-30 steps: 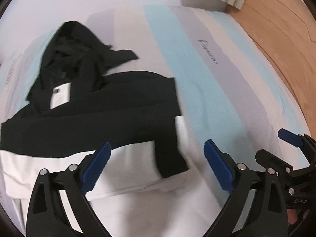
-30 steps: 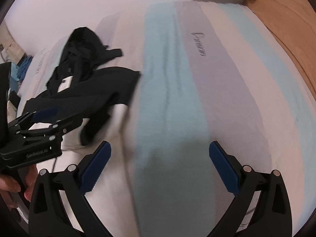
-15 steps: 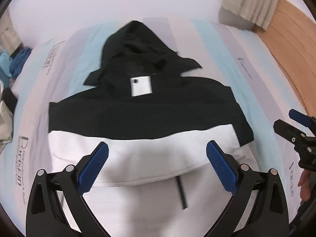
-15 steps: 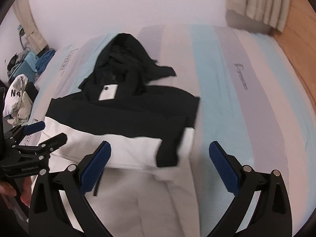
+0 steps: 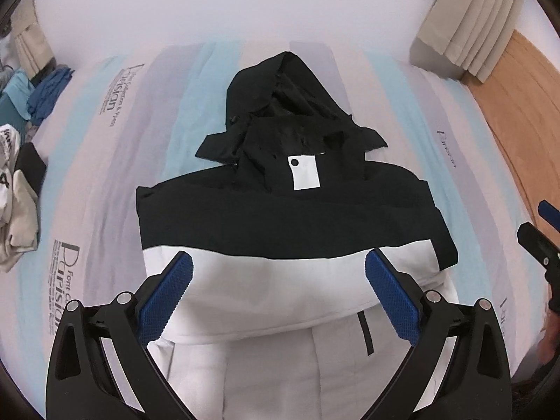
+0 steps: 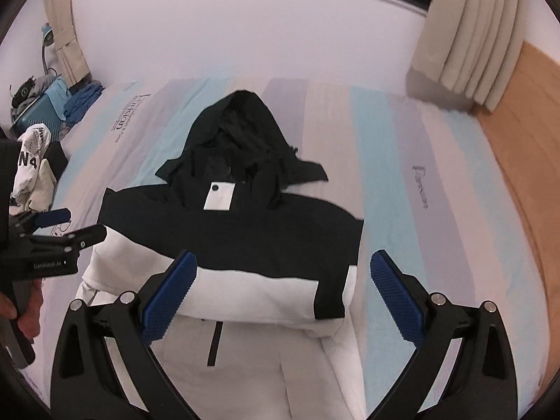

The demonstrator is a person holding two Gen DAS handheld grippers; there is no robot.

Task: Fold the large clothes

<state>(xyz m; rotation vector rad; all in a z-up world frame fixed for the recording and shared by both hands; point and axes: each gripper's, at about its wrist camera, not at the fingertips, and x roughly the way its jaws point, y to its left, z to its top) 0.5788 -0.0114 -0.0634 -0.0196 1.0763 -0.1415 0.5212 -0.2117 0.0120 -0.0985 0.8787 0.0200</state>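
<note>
A black and white hooded jacket (image 5: 280, 231) lies flat on the striped bed, hood pointing to the far wall, sleeves folded in over the body. A white tag (image 5: 306, 172) sits below the hood. The same jacket (image 6: 245, 238) fills the middle of the right wrist view. My left gripper (image 5: 278, 295) hovers open above the jacket's white lower part with nothing between its blue pads. My right gripper (image 6: 283, 294) is open too, above the jacket's right lower side. The left gripper (image 6: 57, 225) also shows at the left edge of the right wrist view, held by a hand.
The bed (image 5: 115, 182) carries a striped cover in pale blue, grey and white with printed lettering. A pile of clothes (image 6: 33, 168) and a blue suitcase (image 6: 38, 113) lie at the far left. A curtain (image 6: 465, 45) hangs at the right above a wooden floor (image 6: 525, 147).
Both cameras have swung left and pulled back, so the jacket moved from the left side to the centre. Both grippers stayed open.
</note>
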